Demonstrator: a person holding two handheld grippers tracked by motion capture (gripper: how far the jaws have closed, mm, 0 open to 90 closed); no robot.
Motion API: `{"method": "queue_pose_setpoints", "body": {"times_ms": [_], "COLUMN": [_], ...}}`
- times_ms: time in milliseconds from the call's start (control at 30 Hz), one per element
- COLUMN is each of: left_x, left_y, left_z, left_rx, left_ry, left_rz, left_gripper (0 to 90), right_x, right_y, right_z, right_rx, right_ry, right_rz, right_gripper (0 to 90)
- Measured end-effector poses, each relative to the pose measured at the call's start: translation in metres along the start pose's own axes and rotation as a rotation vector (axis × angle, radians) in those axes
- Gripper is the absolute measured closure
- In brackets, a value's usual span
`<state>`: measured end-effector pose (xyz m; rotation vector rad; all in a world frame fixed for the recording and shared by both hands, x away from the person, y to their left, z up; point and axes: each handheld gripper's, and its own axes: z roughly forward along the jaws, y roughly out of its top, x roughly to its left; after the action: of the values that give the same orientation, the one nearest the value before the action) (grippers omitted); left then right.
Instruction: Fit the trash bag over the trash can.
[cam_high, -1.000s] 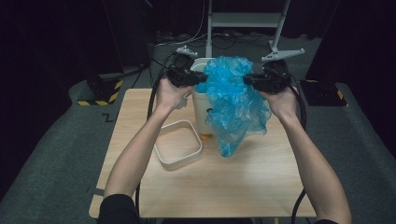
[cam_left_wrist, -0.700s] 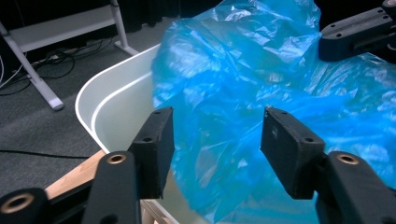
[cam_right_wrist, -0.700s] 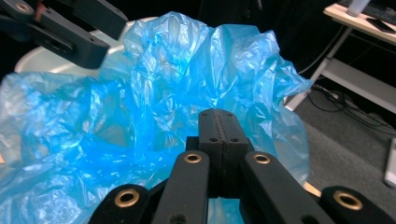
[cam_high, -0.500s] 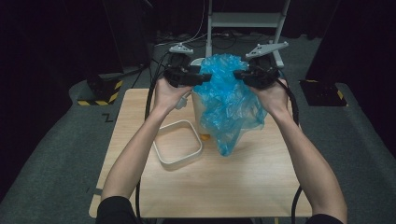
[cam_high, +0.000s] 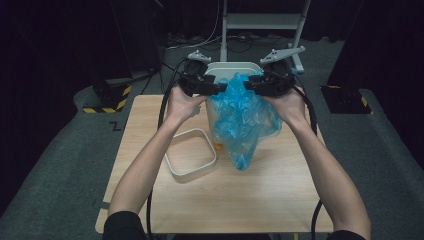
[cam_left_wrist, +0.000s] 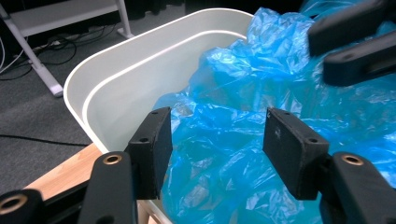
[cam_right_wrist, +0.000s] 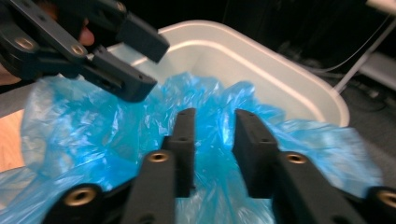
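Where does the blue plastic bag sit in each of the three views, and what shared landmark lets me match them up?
High view: the blue plastic bag hangs over the near rim at the centre, between the two grippers.
Left gripper view: the bag covers the centre and right, behind the open jaws.
Right gripper view: the bag spreads across the lower half, some of it between the parted jaws.
Shared landmark: the white bin, behind the bag in every view.
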<state>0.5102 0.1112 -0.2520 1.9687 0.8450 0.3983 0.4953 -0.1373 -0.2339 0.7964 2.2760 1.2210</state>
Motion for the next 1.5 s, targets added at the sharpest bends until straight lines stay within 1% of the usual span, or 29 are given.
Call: {"method": "queue_pose_setpoints", "body": {"times_ms": [67,133,200,267,300,400,500,567,700,800,833,900,967,1000,1033,1067,1133,1200,1267,1333,1433,1500], "left_x": [-0.002,-0.004,-0.006,-0.009,-0.01,-0.015,-0.022,-0.027,-0.037,-0.041,-0.042,-0.043,-0.044,-0.044,-0.044,-0.045,-0.045,-0.047,-0.048,-0.049,-0.045,-0.042], "left_y": [0.0,0.001,0.001,-0.003,-0.005,-0.012,-0.016,-0.017,-0.016,-0.016,-0.016,-0.017,-0.018,-0.018,-0.019,-0.019,-0.02,-0.019,-0.018,-0.017,-0.015,-0.013], "left_z": [-0.004,-0.01,-0.015,-0.02,-0.022,-0.027,-0.031,-0.033,-0.032,-0.024,-0.021,-0.018,-0.017,-0.016,-0.015,-0.015,-0.017,-0.02,-0.023,-0.025,-0.027,-0.029], "left_rx": [-0.018,-0.026,-0.031,-0.045,-0.048,-0.051,-0.05,-0.043,-0.023,0.025,0.036,0.047,0.031,0.028,0.021,0.016,0.013,0.004,0.003,-0.002,-0.006,-0.012], "left_ry": [-0.016,-0.018,-0.02,-0.041,-0.048,-0.077,-0.09,-0.1,-0.115,-0.119,-0.119,-0.118,-0.114,-0.108,-0.103,-0.107,-0.11,-0.111,-0.114,-0.12,-0.138,-0.136], "left_rz": [-0.003,0.004,0.005,-0.008,-0.012,-0.008,0.002,0.017,0.049,0.058,0.063,0.072,0.073,0.079,0.082,0.082,0.092,0.103,0.114,0.118,0.102,0.1], "left_gripper": [40.5,39.7,38.7,38.3,38.0,36.4,35.5,35.4,36.0,38.5,40.4,46.8,54.5,58.0,61.0,62.6,65.0,69.7,74.0,79.0,84.2,86.7], "right_x": [-0.001,-0.005,-0.011,-0.016,-0.018,-0.024,-0.028,-0.028,-0.025,-0.024,-0.024,-0.023,-0.023,-0.024,-0.024,-0.024,-0.021,-0.018,-0.014,-0.013,-0.013,-0.013], "right_y": [0.0,-0.002,-0.005,-0.011,-0.015,-0.022,-0.024,-0.025,-0.025,-0.025,-0.026,-0.029,-0.032,-0.033,-0.033,-0.033,-0.032,-0.03,-0.028,-0.028,-0.027,-0.026], "right_z": [-0.01,-0.02,-0.027,-0.032,-0.034,-0.035,-0.035,-0.033,-0.028,-0.022,-0.02,-0.017,-0.018,-0.019,-0.02,-0.021,-0.022,-0.023,-0.025,-0.025,-0.025,-0.025], "right_rx": [-0.021,-0.043,-0.048,-0.053,-0.049,-0.033,-0.04,-0.038,-0.025,-0.021,-0.017,-0.013,-0.011,-0.014,-0.017,-0.019,-0.019,-0.012,-0.011,-0.005,-0.004,-0.011], "right_ry": [-0.029,-0.04,-0.052,-0.065,-0.063,-0.057,-0.041,-0.035,-0.019,0.001,0.01,0.002,0.0,-0.001,0.0,-0.001,-0.013,-0.029,-0.045,-0.04,-0.039,-0.037], "right_rz": [-0.002,0.014,0.036,0.049,0.06,0.081,0.102,0.102,0.102,0.093,0.097,0.093,0.098,0.099,0.098,0.1,0.079,0.048,0.02,0.014,0.01,0.014], "right_gripper": [59.4,57.6,57.4,58.6,59.2,60.9,62.7,63.7,67.4,71.3,72.3,74.9,76.3,78.0,80.0,81.9,84.9,86.0,90.0,90.0,90.0,90.0]}}
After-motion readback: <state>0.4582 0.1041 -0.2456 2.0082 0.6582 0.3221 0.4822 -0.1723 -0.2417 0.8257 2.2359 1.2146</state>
